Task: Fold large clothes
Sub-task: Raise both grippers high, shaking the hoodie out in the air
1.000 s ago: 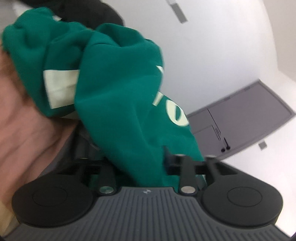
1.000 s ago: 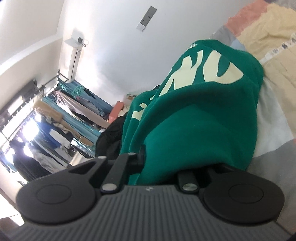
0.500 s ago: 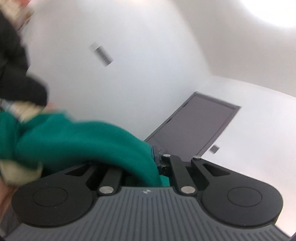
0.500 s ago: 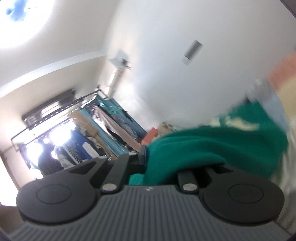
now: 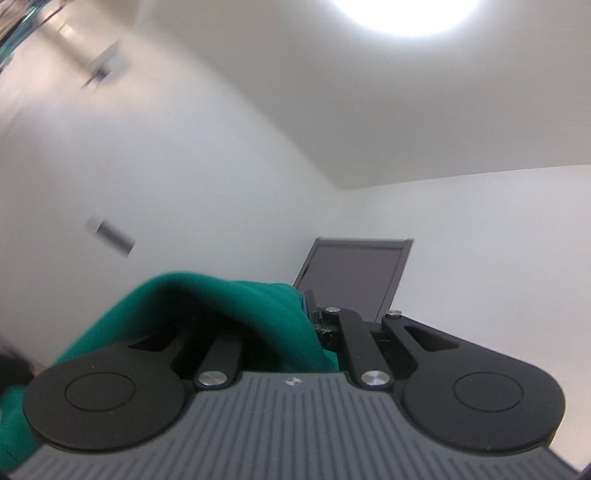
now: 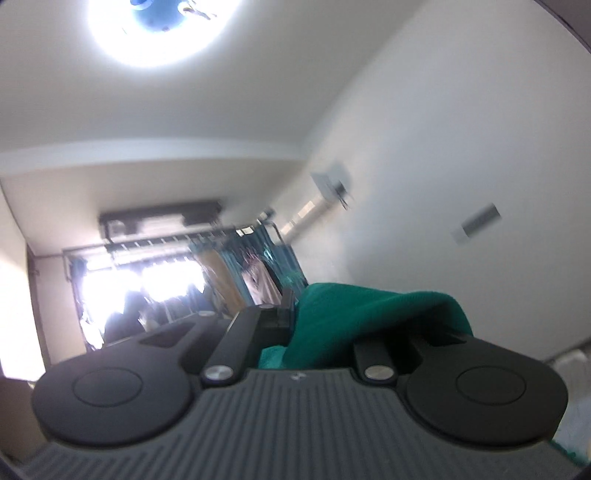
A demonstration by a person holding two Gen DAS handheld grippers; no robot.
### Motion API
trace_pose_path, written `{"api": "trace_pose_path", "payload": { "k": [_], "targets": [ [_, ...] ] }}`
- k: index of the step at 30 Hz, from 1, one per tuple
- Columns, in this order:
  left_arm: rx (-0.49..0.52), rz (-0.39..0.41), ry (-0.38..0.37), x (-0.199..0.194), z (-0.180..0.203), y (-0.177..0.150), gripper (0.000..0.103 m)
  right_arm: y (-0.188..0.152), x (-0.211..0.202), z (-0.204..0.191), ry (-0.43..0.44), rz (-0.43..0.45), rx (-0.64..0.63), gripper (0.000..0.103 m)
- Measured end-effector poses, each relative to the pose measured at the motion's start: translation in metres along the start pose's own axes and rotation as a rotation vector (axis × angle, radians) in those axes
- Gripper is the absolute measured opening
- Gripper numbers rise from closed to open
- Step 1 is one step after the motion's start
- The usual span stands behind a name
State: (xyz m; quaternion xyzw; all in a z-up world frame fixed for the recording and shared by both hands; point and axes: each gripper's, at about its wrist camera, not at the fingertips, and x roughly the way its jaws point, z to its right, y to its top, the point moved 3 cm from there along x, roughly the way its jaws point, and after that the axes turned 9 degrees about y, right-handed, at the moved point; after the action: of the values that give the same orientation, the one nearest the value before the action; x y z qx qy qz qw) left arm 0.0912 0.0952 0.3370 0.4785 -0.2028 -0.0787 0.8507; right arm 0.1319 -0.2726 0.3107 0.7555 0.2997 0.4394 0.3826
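**Green garment held aloft by both grippers**

Left wrist view: the left gripper [image 5: 306, 325] points at the ceiling, fingers pinching the soft green fabric garment [image 5: 221, 306].

Right wrist view: the right gripper [image 6: 295, 325] pinches the garment [image 6: 354, 306] likewise.

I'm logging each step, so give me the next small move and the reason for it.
Probably bring both grippers down together and lay the green fleece garment flat. The left gripper and right gripper each pinch it, aimed at the ceiling with the white ceiling light overhead.
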Motion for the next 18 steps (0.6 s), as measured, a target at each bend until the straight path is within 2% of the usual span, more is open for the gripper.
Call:
{"api": "trace_pose_path", "payload": {
  "k": [4, 6, 8, 10, 11, 12, 16, 18],
  "targets": [
    [0.035, 0.030, -0.026, 0.015, 0.042, 0.055, 0.010, 0.055, 0.018, -0.026, 0.021, 0.059, -0.064, 0.012],
    [0.066, 0.031, -0.019, 0.025, 0.052, 0.068, 0.010, 0.075, 0.027, -0.032, 0.013, 0.085, -0.114, 0.012],
    [0.086, 0.004, 0.009, 0.031, 0.053, 0.071, 0.010, 0.084, 0.039, -0.028, -0.027, 0.073, -0.149, 0.012],
    [0.093, -0.051, 0.050, 0.048, 0.040, 0.055, 0.010, 0.071, 0.049, -0.009, -0.085, 0.027, -0.147, 0.012],
    [0.091, -0.081, 0.069, 0.058, 0.030, 0.043, 0.010, 0.061, 0.051, 0.004, -0.167, -0.021, -0.134, 0.012],
    [0.087, -0.114, 0.085, 0.070, 0.016, 0.028, 0.010, 0.046, 0.051, 0.020, -0.204, -0.056, -0.137, 0.012],
    [0.054, -0.235, 0.149, 0.118, -0.058, -0.056, 0.010, -0.016, 0.039, 0.087, -0.303, -0.144, -0.089, 0.012],
    [0.056, -0.267, 0.172, 0.138, -0.087, -0.091, 0.010, -0.048, 0.035, 0.123, -0.350, -0.168, -0.070, 0.012]
  ]
}}
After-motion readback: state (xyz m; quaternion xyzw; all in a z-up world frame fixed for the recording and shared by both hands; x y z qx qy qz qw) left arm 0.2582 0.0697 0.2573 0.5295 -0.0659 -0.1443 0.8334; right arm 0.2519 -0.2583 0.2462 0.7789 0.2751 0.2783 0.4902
